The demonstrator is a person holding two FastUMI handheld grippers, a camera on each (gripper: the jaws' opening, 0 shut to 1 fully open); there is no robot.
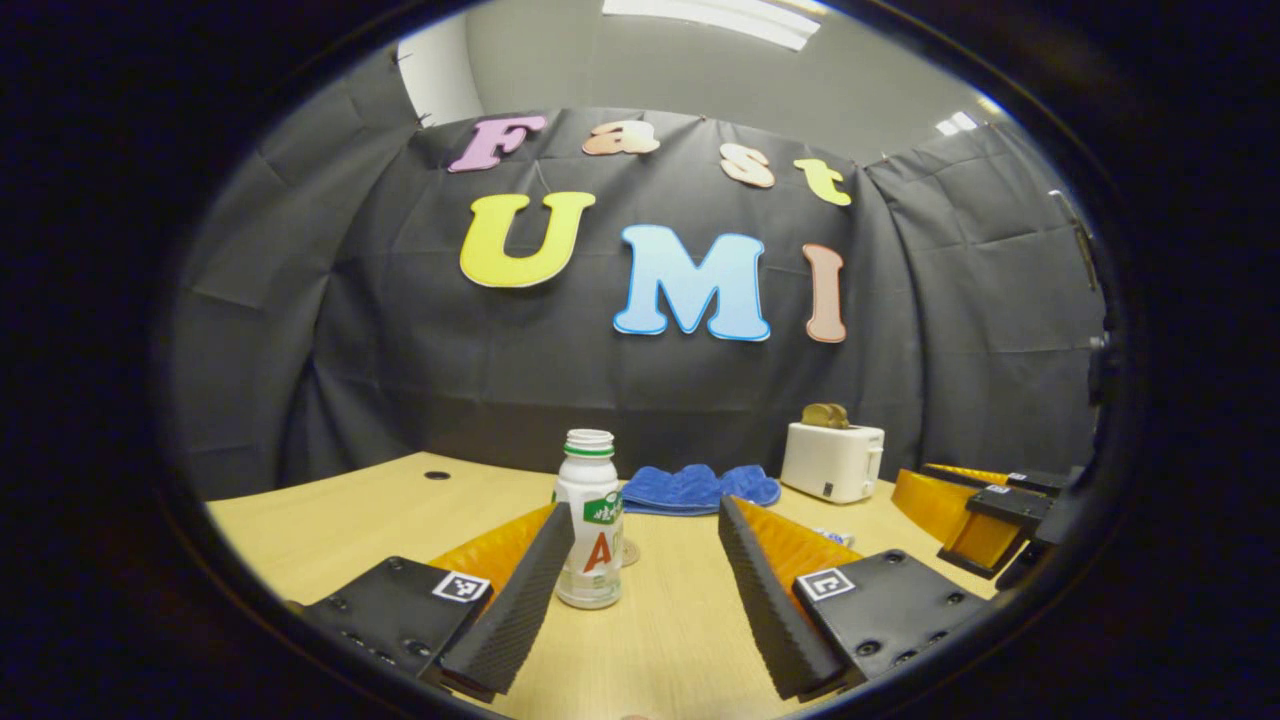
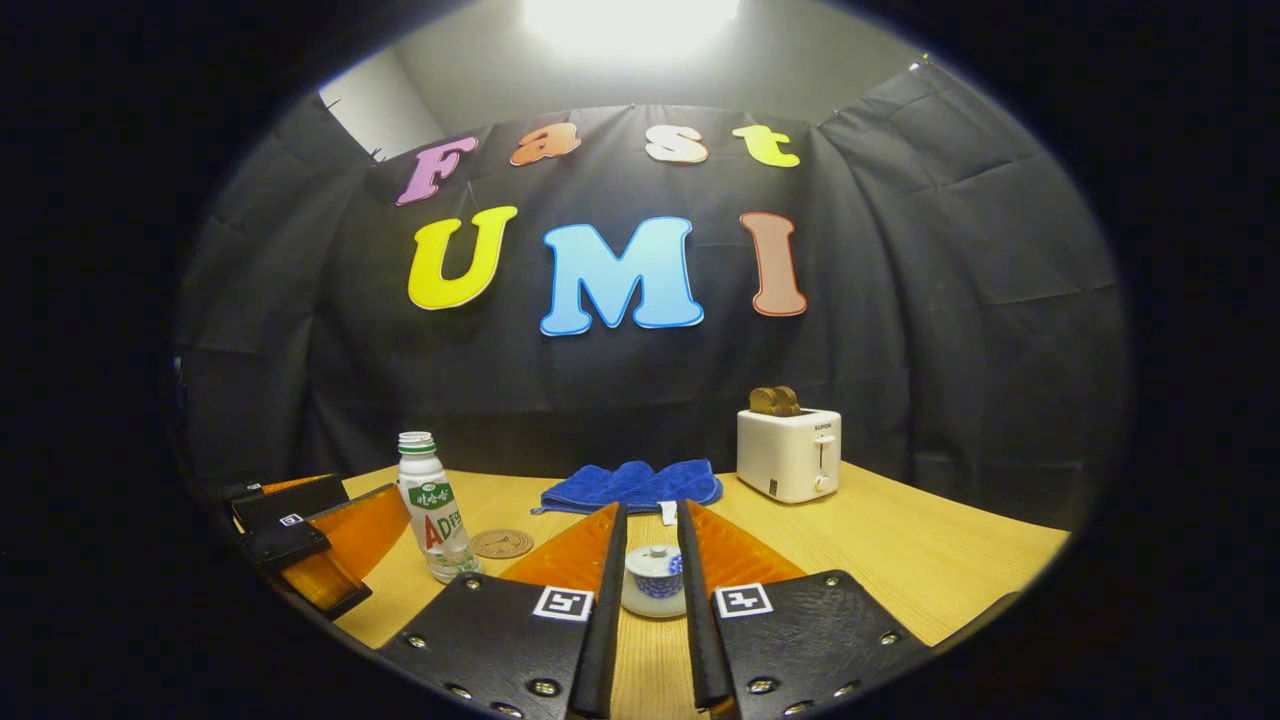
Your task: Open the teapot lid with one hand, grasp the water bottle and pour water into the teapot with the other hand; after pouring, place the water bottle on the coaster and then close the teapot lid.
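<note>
1. Left gripper [image 1: 645,545]: we see it held low over the table [image 1: 340,520], level, its two fingers spread wide. The water bottle [image 1: 590,520] stands upright just ahead, close by the left finger; we cannot tell whether it touches. Nothing is pinched.
2. Right gripper [image 2: 650,600]: we see it level and low, fingers drawn near each other with a narrow gap between them. The teapot [image 2: 655,582] sits in that gap near the fingertips, lid on; we cannot tell whether either finger presses on it.
3. Left gripper as seen from the right gripper view [image 2: 300,540]: it lies at the left edge, beside the bottle [image 2: 432,505].
4. Right gripper as seen from the left gripper view [image 1: 985,515]: it lies at the far right, well apart from the bottle.
5. Coaster [image 2: 502,543]: flat on the table, bare, between the bottle and the right gripper's left finger. In the left gripper view we catch a sliver of it [image 1: 630,552] just behind the bottle.
6. Open room: bare wood shows between the left gripper's fingers, and to the right of the right gripper up to the table's edge [image 2: 960,570].
7. Blue cloth [image 2: 632,485]: bunched up at the back of the table, beyond the teapot.
8. Toaster [image 2: 789,452]: at the back right near the wall, with toast [image 2: 775,401] standing up out of its top, well apart from both grippers.
</note>
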